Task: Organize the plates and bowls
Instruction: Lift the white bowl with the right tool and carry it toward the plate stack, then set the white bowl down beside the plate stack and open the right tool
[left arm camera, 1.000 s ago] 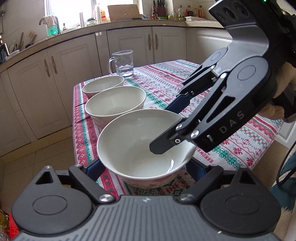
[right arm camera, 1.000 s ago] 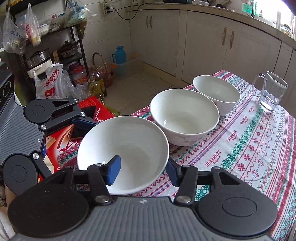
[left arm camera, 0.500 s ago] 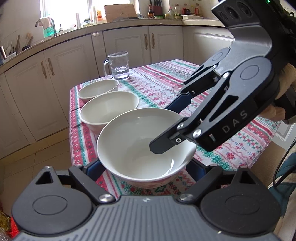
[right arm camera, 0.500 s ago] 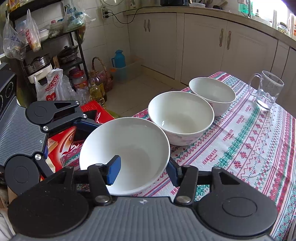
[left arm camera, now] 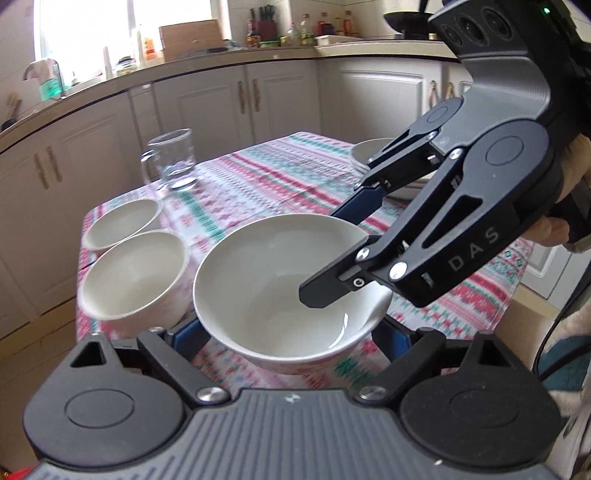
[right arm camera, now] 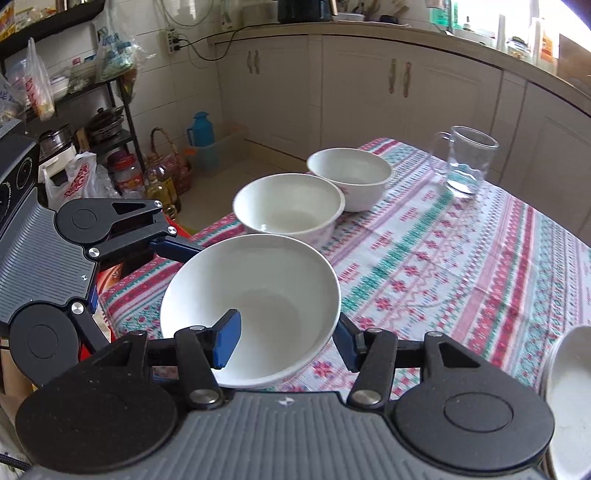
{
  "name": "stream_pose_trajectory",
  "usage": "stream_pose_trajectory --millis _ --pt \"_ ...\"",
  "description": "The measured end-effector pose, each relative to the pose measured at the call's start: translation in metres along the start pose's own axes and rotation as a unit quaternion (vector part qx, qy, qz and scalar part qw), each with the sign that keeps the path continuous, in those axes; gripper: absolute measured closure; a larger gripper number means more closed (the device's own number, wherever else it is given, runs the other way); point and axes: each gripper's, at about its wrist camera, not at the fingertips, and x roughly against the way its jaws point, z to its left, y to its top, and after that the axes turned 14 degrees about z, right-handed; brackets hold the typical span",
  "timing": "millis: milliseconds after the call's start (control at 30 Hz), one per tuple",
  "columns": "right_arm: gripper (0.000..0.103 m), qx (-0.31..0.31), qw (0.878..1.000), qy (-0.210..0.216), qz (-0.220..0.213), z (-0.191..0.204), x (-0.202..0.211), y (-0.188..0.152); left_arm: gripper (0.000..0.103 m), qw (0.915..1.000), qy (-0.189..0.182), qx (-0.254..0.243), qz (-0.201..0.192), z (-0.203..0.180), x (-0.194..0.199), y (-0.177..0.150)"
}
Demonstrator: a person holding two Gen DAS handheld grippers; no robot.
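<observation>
The patterned tablecloth (right arm camera: pixel 461 266) carries two white bowls (right arm camera: pixel 291 206) and a glass mug (right arm camera: pixel 467 162). Above its near corner, the large white bowl (right arm camera: pixel 258 295) is clamped across its body by the left gripper (left arm camera: pixel 291 332); the right gripper (right arm camera: pixel 288 339) pinches its rim, jaws starting to part.

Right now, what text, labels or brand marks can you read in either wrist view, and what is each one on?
"DAS" – on the side of the right gripper, seen in the left wrist view.
Red lettering on the white plastic bag by the shelf: too distorted to read.
Woven words on the tablecloth: blurred, unreadable.
Bottle labels on the counter: too small.
</observation>
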Motion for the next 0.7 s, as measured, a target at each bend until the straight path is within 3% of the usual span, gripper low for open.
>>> stream_pose_trajectory --millis 233,700 --pt "0.042 -0.025 0.999 -0.023 0.001 -0.020 0.011 -0.018 0.010 0.9995 -0.024 -0.017 0.000 -0.015 -0.015 0.017" --pt "0.041 -0.055 0.998 -0.031 0.010 -0.043 0.011 -0.037 0.010 0.9986 -0.045 -0.024 0.015 -0.027 -0.035 0.030"
